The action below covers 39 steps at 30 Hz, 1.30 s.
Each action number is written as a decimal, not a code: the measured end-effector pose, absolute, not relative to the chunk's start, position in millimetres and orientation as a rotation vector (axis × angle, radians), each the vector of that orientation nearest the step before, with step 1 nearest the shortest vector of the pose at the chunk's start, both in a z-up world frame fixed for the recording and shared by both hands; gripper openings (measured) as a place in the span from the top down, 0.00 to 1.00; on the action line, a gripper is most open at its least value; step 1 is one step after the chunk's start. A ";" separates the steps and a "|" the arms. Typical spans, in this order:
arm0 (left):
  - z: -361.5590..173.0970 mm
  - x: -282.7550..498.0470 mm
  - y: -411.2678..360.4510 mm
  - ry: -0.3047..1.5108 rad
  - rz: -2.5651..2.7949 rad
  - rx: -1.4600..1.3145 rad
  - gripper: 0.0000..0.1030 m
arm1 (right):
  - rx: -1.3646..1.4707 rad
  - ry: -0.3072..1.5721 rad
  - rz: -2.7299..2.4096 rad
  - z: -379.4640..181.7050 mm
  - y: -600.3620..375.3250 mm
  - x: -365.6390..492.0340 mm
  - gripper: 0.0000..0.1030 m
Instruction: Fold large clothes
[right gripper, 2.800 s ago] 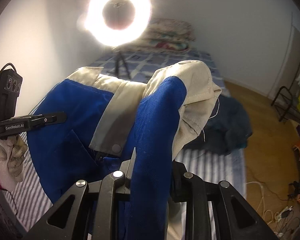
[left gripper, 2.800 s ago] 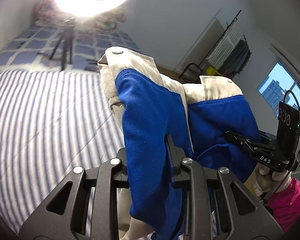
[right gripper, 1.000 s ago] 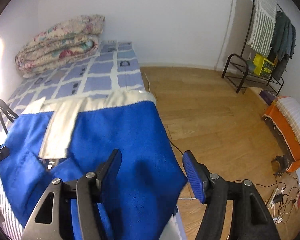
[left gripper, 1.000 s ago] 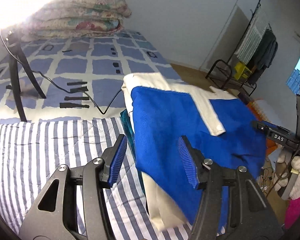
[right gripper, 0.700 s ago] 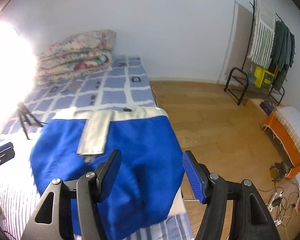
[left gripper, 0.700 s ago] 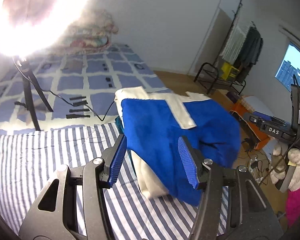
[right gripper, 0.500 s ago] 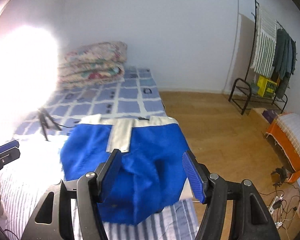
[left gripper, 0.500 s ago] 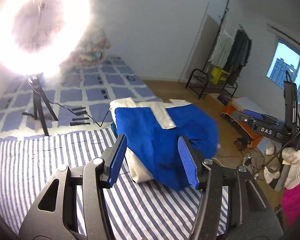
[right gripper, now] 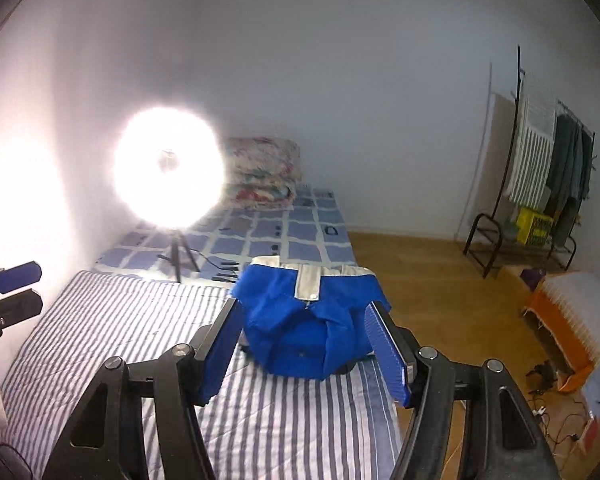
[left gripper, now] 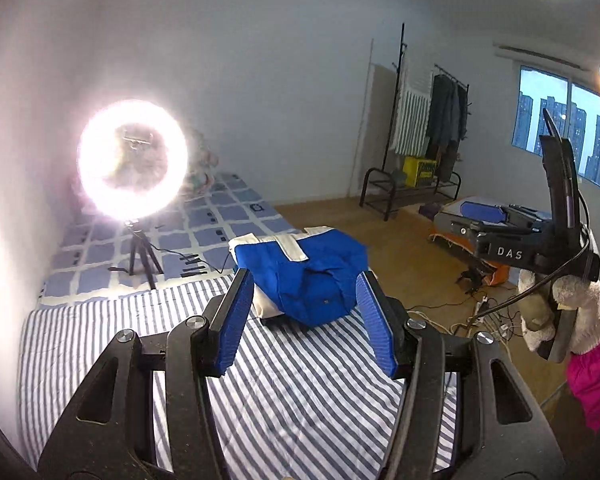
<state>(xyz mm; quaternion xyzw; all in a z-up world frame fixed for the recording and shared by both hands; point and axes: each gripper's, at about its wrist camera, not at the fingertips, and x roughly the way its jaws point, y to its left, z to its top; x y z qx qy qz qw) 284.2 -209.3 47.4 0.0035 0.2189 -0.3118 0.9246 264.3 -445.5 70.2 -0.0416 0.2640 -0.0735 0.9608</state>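
A blue garment with cream trim (left gripper: pixel 306 276) lies folded in a bundle on the striped bed sheet (left gripper: pixel 100 328), near the bed's right edge. It also shows in the right wrist view (right gripper: pixel 308 320). My left gripper (left gripper: pixel 306 320) is open and empty, held well back above the sheet. My right gripper (right gripper: pixel 306 344) is open and empty, also back from the bundle. The right gripper shows at the right of the left wrist view (left gripper: pixel 496 220), and the left gripper's fingers (right gripper: pixel 16 276) show at the left edge of the right wrist view.
A bright ring light on a tripod (left gripper: pixel 134 160) stands on the checked blue bedding (right gripper: pixel 292 236). Folded quilts (right gripper: pixel 264 172) lie at the bed's head. A clothes rack (right gripper: pixel 540 184) stands by the far wall. Cables and an orange box (right gripper: pixel 556 332) lie on the wooden floor.
Both grippers let go of the blue garment, opened and pulled back and up. The garment now rests as a folded bundle on the bed, farther away in both views.
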 end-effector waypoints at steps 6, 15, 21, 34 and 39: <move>55.0 218.3 -175.7 0.431 -0.606 0.035 0.45 | -0.052 0.522 -0.132 71.6 -412.1 203.4 0.36; 35.2 156.0 -143.9 0.430 -0.551 0.050 0.39 | -0.041 0.495 -0.128 56.9 -374.4 119.9 0.27; 20.1 135.1 -135.6 0.404 -0.540 0.034 0.17 | -0.116 0.473 -0.178 39.8 -347.8 84.4 0.14; -3.5 128.2 -127.3 0.427 -0.490 0.069 0.00 | -0.097 0.437 -0.249 15.8 -321.5 42.6 0.00; -15.0 128.4 -133.0 0.444 -0.474 0.089 0.00 | -0.108 0.460 -0.245 4.4 -317.1 43.9 0.00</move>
